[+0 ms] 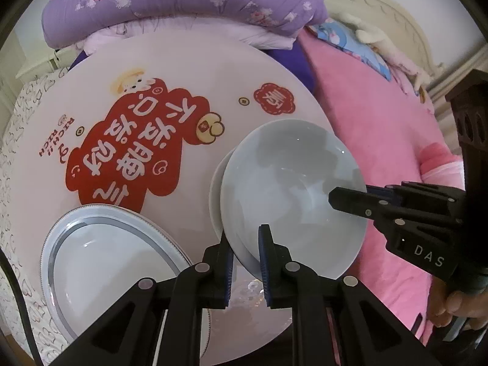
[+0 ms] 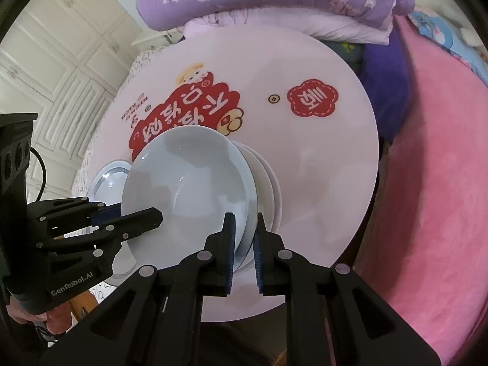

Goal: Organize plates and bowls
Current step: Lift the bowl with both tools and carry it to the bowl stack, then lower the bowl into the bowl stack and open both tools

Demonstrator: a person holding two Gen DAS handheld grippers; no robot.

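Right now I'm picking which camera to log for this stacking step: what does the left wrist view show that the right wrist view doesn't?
Only the left wrist view: most of the silver-rimmed plate, and a carved cream headboard.

Only the right wrist view: white panelled cupboard doors.

Both: the pale blue bowl over the white dishes on the round table, with left gripper and right gripper clamped on opposite rims.

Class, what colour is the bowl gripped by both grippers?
Pale blue-grey, glossy and unpatterned: the bowl shows best in the right wrist view.

Pale blue bowl (image 1: 292,189), white table (image 1: 189,70) with red cartoon print.
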